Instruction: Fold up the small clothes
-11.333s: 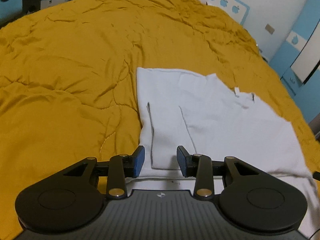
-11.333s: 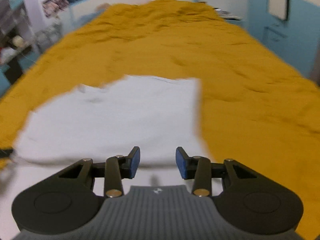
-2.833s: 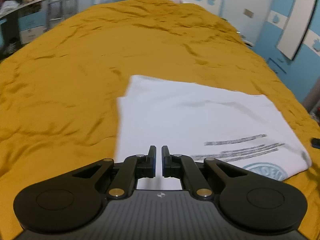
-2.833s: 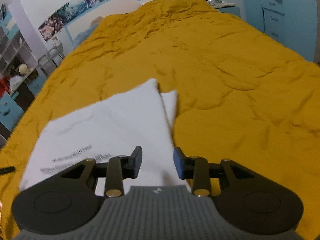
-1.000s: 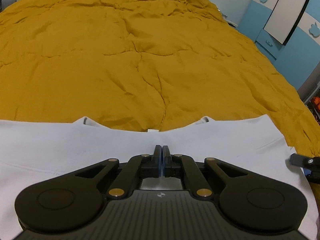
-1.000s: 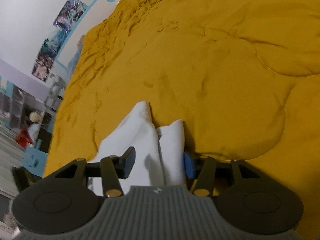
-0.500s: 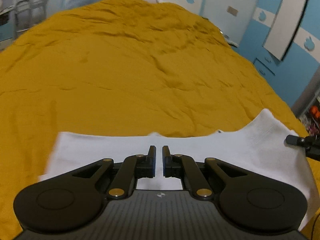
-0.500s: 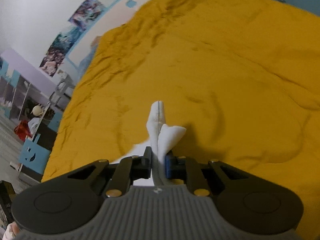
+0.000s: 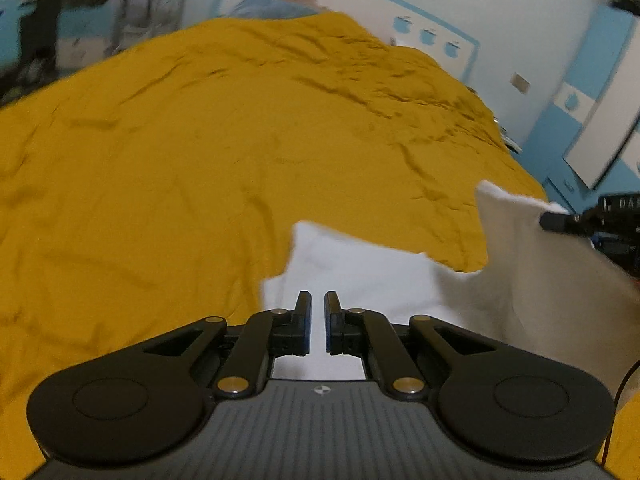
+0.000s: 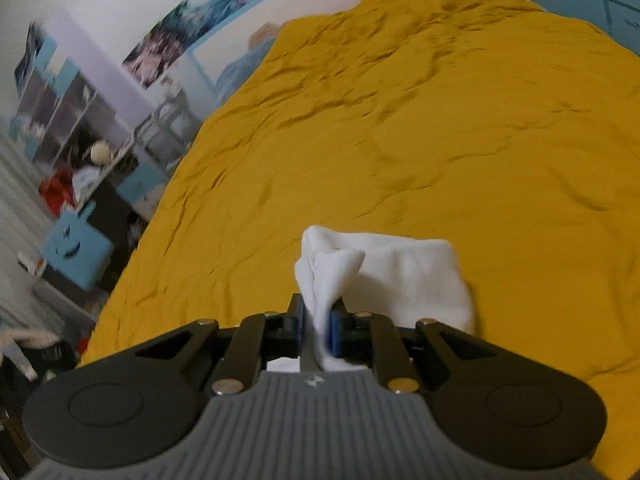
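A shirt (image 9: pixel 360 268) is spread on the quilt (image 9: pixel 180 152) just ahead of the left gripper (image 9: pixel 316 320), its right end raised. That end (image 10: pixel 384 276) is bunched ahead of the right gripper (image 10: pixel 318 330) and caught between its fingers, the quilt stretching beyond.

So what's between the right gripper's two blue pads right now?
In the right wrist view, the right gripper pinches a bunched fold of the white garment.

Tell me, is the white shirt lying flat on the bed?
No. The right gripper pinches the white shirt, lifting one side off the yellow blanket.
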The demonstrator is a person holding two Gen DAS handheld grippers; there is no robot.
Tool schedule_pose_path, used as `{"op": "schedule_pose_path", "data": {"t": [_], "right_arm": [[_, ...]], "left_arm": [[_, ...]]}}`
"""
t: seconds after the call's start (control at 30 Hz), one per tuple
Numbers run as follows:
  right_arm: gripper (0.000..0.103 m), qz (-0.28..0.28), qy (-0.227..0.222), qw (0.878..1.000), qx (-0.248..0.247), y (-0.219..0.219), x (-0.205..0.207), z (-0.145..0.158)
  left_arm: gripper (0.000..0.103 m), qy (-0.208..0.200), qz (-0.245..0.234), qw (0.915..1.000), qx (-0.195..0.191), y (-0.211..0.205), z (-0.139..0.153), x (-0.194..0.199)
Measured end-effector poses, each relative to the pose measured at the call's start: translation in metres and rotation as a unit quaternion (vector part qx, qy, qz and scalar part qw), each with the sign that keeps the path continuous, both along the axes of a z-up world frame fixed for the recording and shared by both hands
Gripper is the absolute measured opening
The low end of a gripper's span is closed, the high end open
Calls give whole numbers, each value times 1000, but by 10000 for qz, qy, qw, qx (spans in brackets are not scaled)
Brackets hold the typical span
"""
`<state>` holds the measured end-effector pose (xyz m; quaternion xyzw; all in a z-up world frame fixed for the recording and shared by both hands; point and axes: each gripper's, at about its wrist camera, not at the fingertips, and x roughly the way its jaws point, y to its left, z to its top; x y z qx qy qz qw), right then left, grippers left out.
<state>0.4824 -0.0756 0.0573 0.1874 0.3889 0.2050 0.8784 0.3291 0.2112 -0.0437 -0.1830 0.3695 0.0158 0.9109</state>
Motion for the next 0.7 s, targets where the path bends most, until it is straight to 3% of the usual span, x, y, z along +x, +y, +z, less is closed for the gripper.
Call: {"op": "schedule_pose_path", "data": {"t": [0.17, 0.37, 0.57, 0.7], "right_arm": [[8, 281, -137, 9979, -568, 87, -13, 0], [7, 446, -164, 9942, -967, 168, -10, -29], [7, 848, -98, 9886, -1237, 216, -11, -61], [8, 1082, 184, 9835, -1440, 234, -6, -86]], "left_arm": [[6, 115, 253, 9989, -365, 28, -24, -8], [5, 22, 294, 9980, -553, 43, -32, -17], [5, 8, 318, 9972, -681, 54, -40, -19], [5, 31, 374, 9963, -774, 59, -42, -22]]}}
